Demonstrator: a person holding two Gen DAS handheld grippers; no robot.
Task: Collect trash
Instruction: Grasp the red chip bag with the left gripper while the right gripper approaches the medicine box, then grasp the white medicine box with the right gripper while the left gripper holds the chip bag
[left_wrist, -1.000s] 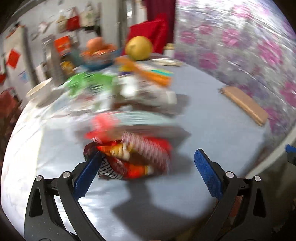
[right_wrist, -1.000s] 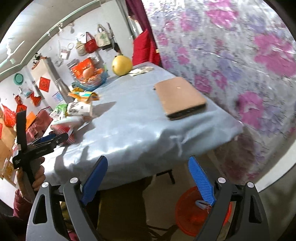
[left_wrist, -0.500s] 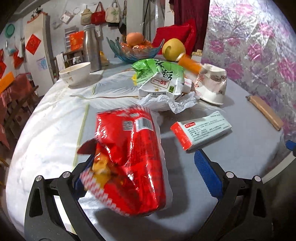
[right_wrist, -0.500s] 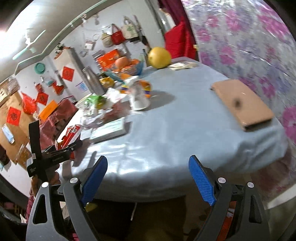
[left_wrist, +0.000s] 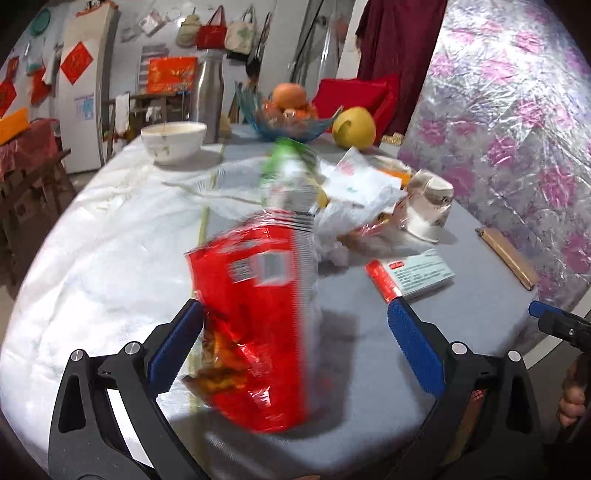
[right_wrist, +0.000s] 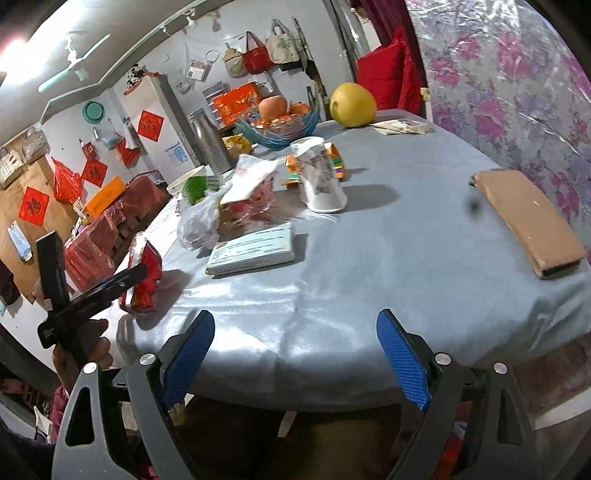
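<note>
Left gripper (left_wrist: 295, 343): jaws wide apart, crinkled red foil snack bag (left_wrist: 258, 317) standing between them, contact unclear. Right gripper (right_wrist: 295, 358): jaws wide apart, empty, at the grey-clothed table (right_wrist: 388, 266) edge.

A lived-in home dining room: a round table (right_wrist: 369, 258) under a pale cloth carries a glass fruit bowl (right_wrist: 277, 127), a pomelo (right_wrist: 352, 99), a white bowl (left_wrist: 173, 142) and a steel flask (left_wrist: 210, 96). Cloth bags (right_wrist: 255, 55) hang on the wall (beside red paper squares (right_wrist: 149, 124)), a white fridge (left_wrist: 83, 99) stands behind, and floral plastic sheeting (right_wrist: 517, 92) lines the right wall.
</note>
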